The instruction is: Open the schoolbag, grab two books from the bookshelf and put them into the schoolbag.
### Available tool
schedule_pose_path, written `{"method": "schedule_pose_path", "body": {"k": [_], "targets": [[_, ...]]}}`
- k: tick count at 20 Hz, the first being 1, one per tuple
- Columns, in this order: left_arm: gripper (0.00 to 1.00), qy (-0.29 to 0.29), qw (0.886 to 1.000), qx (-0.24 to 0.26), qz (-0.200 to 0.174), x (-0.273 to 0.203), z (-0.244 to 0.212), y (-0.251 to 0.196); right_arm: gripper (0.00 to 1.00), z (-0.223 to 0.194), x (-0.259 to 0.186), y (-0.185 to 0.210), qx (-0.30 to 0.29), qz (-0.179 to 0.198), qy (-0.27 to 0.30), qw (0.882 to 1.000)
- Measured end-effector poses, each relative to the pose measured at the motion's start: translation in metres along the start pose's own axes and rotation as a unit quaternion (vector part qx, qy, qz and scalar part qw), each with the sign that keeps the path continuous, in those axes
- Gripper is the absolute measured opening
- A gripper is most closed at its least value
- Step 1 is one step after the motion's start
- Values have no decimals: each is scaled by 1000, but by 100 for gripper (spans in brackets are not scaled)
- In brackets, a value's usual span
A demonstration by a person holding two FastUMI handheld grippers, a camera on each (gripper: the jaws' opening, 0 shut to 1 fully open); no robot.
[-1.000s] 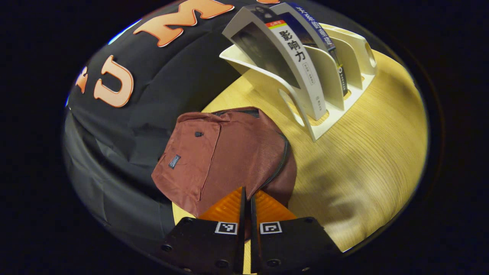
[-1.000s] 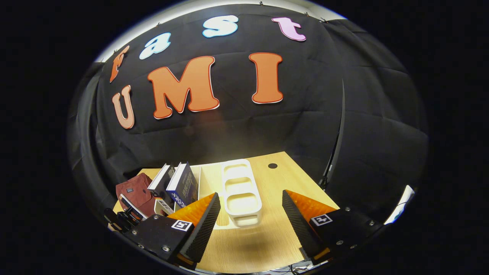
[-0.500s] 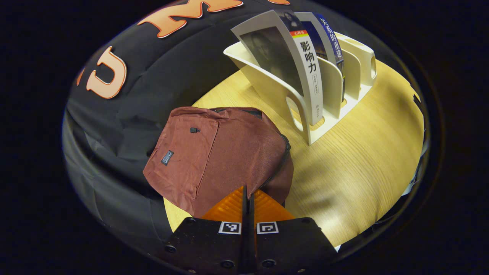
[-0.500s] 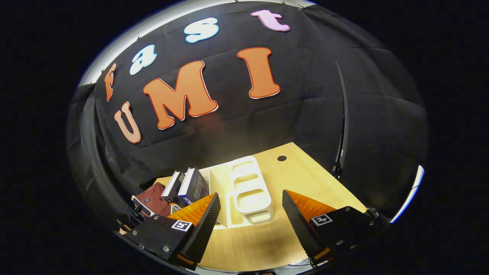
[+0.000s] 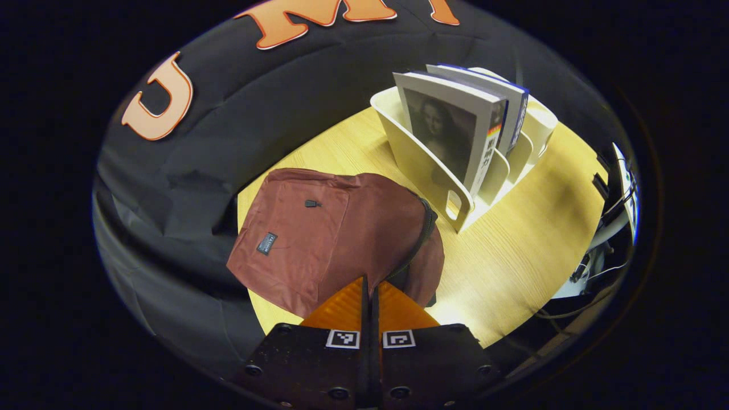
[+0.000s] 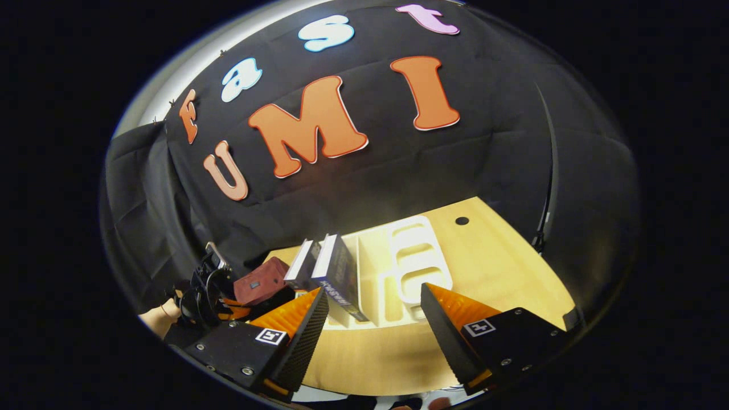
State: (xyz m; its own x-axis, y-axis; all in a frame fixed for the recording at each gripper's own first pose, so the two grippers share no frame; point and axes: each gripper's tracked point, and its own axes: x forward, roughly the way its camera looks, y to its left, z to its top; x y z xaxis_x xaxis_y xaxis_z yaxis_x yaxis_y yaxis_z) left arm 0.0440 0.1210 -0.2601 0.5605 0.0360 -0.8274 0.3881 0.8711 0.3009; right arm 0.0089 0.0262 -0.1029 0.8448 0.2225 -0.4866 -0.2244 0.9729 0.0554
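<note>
The maroon schoolbag (image 5: 336,228) lies flat on the wooden table (image 5: 512,245), its zipper (image 5: 420,233) running down its right edge to my left gripper (image 5: 370,285). That gripper is shut, pinching the bag's near edge at the zipper's end; the pull is hidden. The white bookshelf (image 5: 421,165) stands behind, holding a portrait-cover book (image 5: 444,128) and a blue book (image 5: 517,108). My right gripper (image 6: 374,288) hangs open above the table's front, facing the bookshelf (image 6: 410,259) and the two books (image 6: 333,267). The right gripper view also shows the schoolbag (image 6: 259,285) and the left gripper (image 6: 208,290), farther left.
A hand (image 6: 155,320) holds the left gripper at the table's left end. Cables and gear (image 5: 606,210) sit beyond the table's right edge. A small dark hole (image 6: 462,220) marks the table's far right corner. The shelf's right slots (image 6: 418,250) are vacant.
The left fingers closed their small gap on the bag's edge, then the gripper rose and drew back. The right gripper swung right, so shelf and books now sit further left.
</note>
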Motion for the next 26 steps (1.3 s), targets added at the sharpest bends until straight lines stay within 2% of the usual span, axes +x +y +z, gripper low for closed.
{"method": "schedule_pose_path", "body": {"k": [3, 7, 12, 16, 22, 24, 26], "targets": [[0, -38, 999, 29, 25, -18, 25, 37, 97, -5, 7, 31, -2, 4, 6, 1000], [1, -86, 995, 41, 17, -35, 55, 71, 97, -13, 16, 71, -16, -2, 7, 1000], [1, -114, 993, 30, -30, -42, 64, 91, 97, -10, 29, 103, -26, -19, 18, 999], [1, -116, 991, 30, -60, -34, 59, 91, 97, 1, 52, 137, -23, -5, 75, 997], [1, -119, 989, 36, -75, -28, 55, 101, 97, 23, 107, 183, -63, 17, 199, 978], [1, -118, 989, 28, -81, -25, 52, 103, 97, 24, 129, 193, -66, 18, 251, 965], [1, -122, 989, 24, -84, -24, 52, 107, 98, 18, 154, 197, -66, -7, 301, 951]]}}
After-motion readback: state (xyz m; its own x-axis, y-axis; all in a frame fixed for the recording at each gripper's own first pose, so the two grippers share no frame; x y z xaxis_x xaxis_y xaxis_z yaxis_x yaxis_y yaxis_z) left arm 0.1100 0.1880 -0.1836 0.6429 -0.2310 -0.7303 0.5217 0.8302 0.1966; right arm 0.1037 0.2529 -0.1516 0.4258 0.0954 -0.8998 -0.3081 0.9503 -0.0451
